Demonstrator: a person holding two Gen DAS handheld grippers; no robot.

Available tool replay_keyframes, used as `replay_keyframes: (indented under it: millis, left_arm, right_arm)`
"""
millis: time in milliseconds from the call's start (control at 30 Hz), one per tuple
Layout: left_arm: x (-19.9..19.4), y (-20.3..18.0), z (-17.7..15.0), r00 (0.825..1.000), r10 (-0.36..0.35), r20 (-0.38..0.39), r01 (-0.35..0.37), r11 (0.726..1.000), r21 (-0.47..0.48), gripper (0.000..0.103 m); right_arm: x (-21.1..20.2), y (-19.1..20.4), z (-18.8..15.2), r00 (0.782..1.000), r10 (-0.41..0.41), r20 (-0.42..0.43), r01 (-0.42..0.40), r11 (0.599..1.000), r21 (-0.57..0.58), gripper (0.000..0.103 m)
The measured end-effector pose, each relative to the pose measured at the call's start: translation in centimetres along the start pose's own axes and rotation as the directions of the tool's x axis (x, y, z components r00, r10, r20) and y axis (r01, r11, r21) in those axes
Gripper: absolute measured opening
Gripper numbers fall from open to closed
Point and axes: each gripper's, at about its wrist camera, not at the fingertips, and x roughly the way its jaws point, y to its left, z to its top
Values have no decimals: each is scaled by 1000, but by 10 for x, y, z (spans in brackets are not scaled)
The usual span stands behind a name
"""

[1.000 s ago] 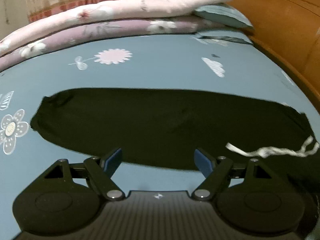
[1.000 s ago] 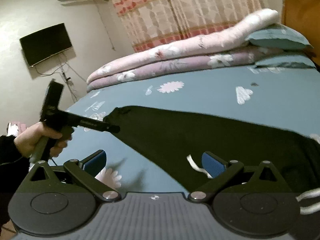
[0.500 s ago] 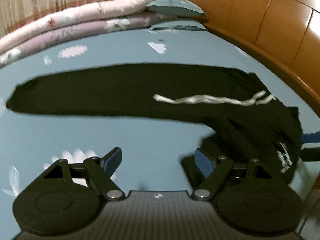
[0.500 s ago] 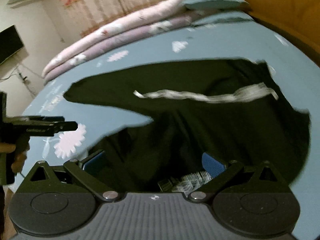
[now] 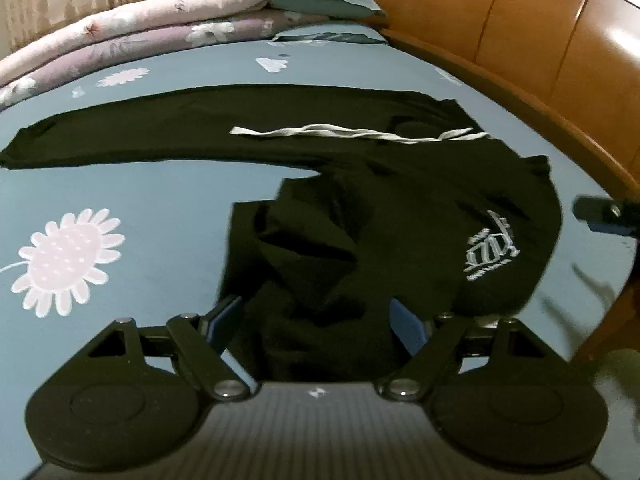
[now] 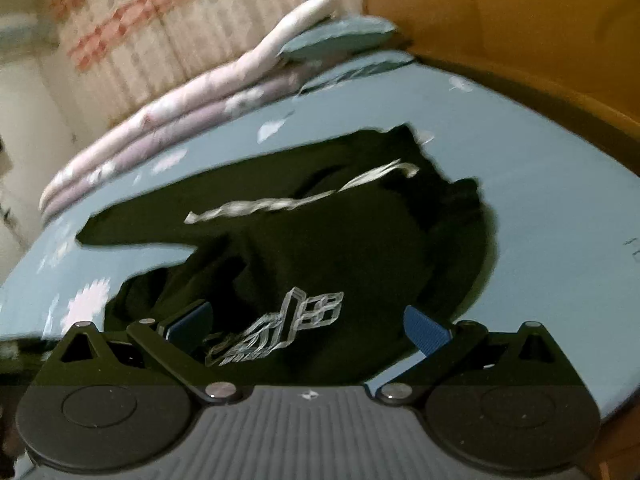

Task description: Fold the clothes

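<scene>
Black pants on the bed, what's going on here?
A person with a handheld gripper in each hand is working on folding black pants spread on a blue floral bedsheet. One leg lies stretched flat; the other is bunched up near the cameras, with a white drawstring lying across the fabric. The left gripper and right gripper both have their jaws open just above the crumpled part, gripping nothing.
</scene>
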Motion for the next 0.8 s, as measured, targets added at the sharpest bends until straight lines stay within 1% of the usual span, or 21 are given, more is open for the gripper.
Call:
replay_keyframes:
  millis: [100, 200, 233, 267, 333, 400, 467, 533, 633, 733, 800]
  left_arm:
    - [2, -4, 0, 1000, 5, 1, -5, 1000, -5, 80]
    - [5, -2, 0, 1000, 4, 1, -4, 1000, -21, 80]
    - [6, -1, 0, 1000, 4, 4, -4, 1000, -26, 80]
    - [7, 1, 0, 1000, 4, 8, -4, 1000, -31, 80]
    - [9, 4, 0, 1000, 2, 7, -2, 999, -45, 80]
    - [12, 7, -1, 1000, 0, 4, 1, 998, -61, 80]
    - [14, 9, -1, 1000, 5, -1, -5, 997, -72, 80]
    - [13, 11, -3, 1000, 1, -3, -2, 996, -86, 80]
    - [11, 15, -6, 1000, 6, -7, -6, 996, -91, 80]
    - [6, 20, -11, 1000, 15, -8, -16, 995, -95, 80]
    - [1, 23, -14, 1000, 17, -4, -17, 995, -94, 80]
  right_arm:
    - [10, -27, 5, 999, -47, 4, 47, 997, 66, 101]
    - [20, -50, 4, 996, -92, -2, 91, 987, 135, 95]
    - [23, -53, 2, 995, -96, -4, 96, 985, 146, 94]
    - [25, -56, 0, 995, -98, -5, 98, 983, 156, 89]
    - [28, -58, -5, 996, -90, -7, 90, 983, 163, 88]
    - [26, -47, -9, 999, -52, 6, 51, 990, 132, 87]
    - [22, -27, -13, 1000, -2, 16, 1, 998, 65, 87]
    - [22, -4, -15, 998, 55, 8, -55, 998, -8, 87]
    - [24, 35, -16, 991, 129, -19, -131, 985, -116, 87]
    - [24, 64, -18, 985, 166, -52, -173, 965, -198, 87]
    - [25, 77, -23, 979, 186, -78, -200, 952, -232, 87]
